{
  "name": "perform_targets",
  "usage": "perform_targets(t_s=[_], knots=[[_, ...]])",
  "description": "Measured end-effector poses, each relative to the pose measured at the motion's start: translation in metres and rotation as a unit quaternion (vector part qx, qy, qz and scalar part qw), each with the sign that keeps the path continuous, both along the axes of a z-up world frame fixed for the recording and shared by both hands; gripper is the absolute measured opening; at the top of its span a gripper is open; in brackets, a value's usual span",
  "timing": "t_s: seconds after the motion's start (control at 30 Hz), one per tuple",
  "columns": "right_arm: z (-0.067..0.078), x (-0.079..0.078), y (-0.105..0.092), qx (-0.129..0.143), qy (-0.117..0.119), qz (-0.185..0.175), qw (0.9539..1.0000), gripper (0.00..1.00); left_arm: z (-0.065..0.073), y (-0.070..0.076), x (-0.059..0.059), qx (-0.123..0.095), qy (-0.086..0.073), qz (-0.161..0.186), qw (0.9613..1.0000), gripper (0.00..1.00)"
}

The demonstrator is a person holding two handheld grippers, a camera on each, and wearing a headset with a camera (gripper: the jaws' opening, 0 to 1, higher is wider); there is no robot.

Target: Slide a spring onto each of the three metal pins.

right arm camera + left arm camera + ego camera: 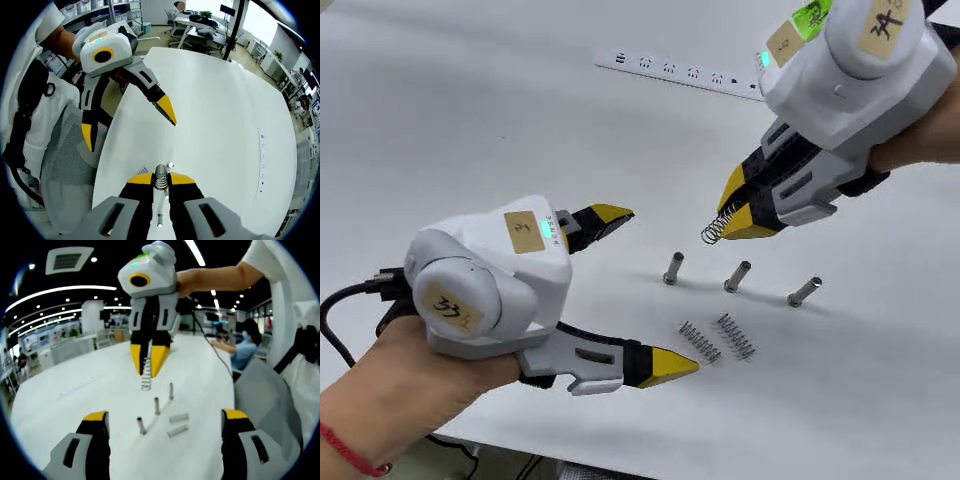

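Spring, pinched in the right tool, hangs near three pins; left tool gapes wide.

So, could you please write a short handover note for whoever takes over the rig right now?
Right claw: shut on one spring, held near the pins.
Left claw: open, empty, beside the pins.
Three metal pins stand in a row on the white table, all bare; two loose springs lie beside them.
Done: one spring picked up. Left: all three pins.
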State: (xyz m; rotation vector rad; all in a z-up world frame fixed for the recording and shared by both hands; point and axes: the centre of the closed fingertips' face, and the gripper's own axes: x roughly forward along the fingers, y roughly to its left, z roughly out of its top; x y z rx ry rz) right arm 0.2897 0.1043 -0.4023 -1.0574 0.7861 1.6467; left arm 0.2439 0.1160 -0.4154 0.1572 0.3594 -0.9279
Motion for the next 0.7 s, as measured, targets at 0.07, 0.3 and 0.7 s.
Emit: perform_targets(t_s=[0.07, 0.3, 0.7], knots=[[-0.007, 0.005, 0.003, -0.004, -0.002, 0.0, 1.0, 0.12, -0.001, 0.0, 0.001, -0.001, 0.003, -0.001, 1.0, 0.98], [-0.028, 0.015, 0.012, -0.013, -0.005, -0.004, 0.9999, 0.12, -0.008, 0.004, 0.003, 0.008, 0.007, -0.003, 0.9999, 1.0], [-0.057, 0.021, 0.013, -0.039, -0.002, -0.002, 0.9992, 0.12, -0.012, 0.006, 0.004, -0.001, 0.015, 0.004, 0.9999, 1.0]])
